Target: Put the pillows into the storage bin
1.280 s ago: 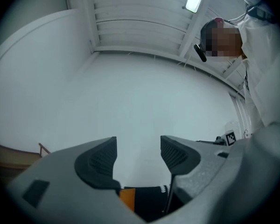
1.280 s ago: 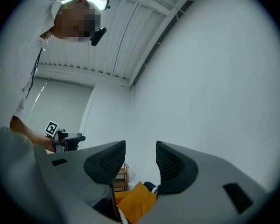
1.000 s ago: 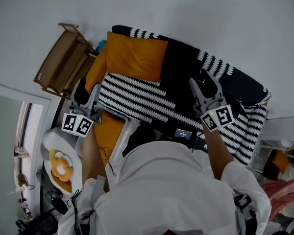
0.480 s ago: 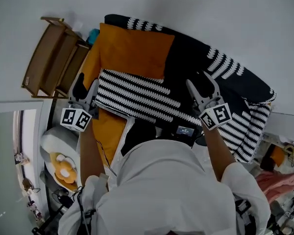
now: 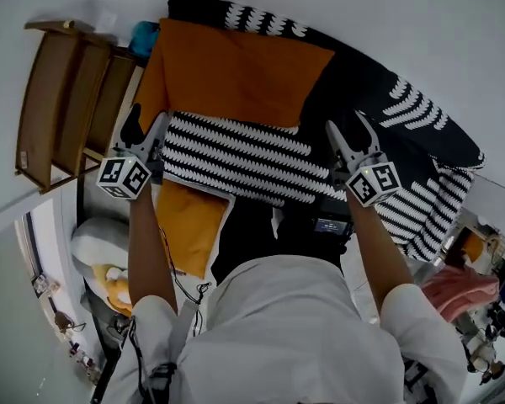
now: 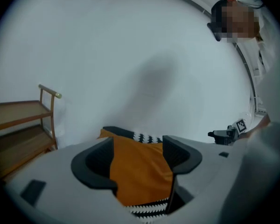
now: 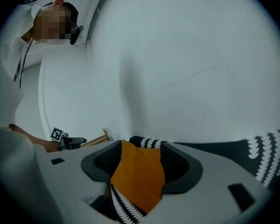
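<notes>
A white wall (image 5: 421, 23) backs a couch under a black cover (image 5: 362, 91) with white zigzag bands. On it lies the striped pillow (image 5: 236, 158), black and white. The orange pillow (image 5: 236, 57) lies just behind the striped pillow, touching its far edge. A wooden shelf (image 5: 63, 99) stands to the left of the striped pillow, off the couch. The left gripper (image 5: 145, 129) hangs at the striped pillow's left end and the right gripper (image 5: 349, 137) at its right end. Both have just been opening their jaws, which stand wide apart. Their pads press on nothing; orange and striped fabric shows through each gap.
</notes>
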Tool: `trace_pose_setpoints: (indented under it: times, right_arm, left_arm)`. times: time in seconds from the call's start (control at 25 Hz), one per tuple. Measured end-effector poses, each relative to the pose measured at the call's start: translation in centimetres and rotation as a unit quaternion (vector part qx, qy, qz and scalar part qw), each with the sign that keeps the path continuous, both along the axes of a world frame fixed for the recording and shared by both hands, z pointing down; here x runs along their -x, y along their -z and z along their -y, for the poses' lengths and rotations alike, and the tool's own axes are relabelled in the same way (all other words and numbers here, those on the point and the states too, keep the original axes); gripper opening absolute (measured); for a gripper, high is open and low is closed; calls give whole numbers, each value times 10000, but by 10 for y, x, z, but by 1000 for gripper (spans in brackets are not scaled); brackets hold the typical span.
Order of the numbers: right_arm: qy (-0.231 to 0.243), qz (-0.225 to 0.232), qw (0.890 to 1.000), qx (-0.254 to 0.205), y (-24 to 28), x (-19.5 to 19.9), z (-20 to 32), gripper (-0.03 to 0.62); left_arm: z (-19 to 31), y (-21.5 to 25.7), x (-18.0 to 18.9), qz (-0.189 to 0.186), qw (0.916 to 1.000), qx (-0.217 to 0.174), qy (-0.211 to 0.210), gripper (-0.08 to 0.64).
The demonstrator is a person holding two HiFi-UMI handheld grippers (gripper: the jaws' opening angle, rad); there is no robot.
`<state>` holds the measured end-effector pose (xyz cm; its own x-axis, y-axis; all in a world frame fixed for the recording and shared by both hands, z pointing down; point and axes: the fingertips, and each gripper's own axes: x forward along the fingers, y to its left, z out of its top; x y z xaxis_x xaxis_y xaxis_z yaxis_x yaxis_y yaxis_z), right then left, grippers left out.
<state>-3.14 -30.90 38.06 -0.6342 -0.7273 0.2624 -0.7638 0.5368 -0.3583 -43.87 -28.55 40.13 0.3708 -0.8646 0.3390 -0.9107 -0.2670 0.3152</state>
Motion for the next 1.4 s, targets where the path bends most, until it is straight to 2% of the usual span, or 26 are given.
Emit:
trace_pose_setpoints:
  times: [0.12,0.28,0.52,0.64,0.88,1.0,1.16,1.2,1.24,1.28,1.4]
  right_arm:
    - [-66,-44,9994,326,-44,16,19,265]
    - [-108,-173,9972,715,-115,25,41,275]
    - [-395,-353,9898,1322,-227,1,50,291]
    - [-416,-405,9857,1581,-271,-8,51,302]
    - [-184,-373,9829,1796,-325,9,49,330]
    - [-216,-355,9847,1693,-335,9,61,334]
    - [-168,-175,9861,1642,-345,13,77,333]
    - [-112,-116,9861,1652,-348,15,79,331]
    - [-46,-75,9861,1661,-349,17,81,326]
    - [16,-55,9859,1672,-351,18,81,275]
    - [78,-41,9846,1746,-353,19,82,224]
  left_arm:
    - [30,-50,18,170,9989,380,-210,329]
    - [68,-110,44,352,9963,758,-191,337]
    - [101,-204,51,653,9845,1516,-593,354]
    - [117,-237,56,837,9785,1753,-687,360]
    - [146,-271,68,1095,9703,1914,-997,385]
    - [158,-285,62,923,9694,1973,-1129,387]
    - [164,-289,54,756,9723,1901,-1130,388]
    - [164,-289,51,735,9728,1877,-1140,367]
    - [164,-289,47,720,9729,1864,-1166,338]
    - [164,-290,43,718,9724,1867,-1198,309]
    - [164,-293,33,706,9705,1930,-1263,268]
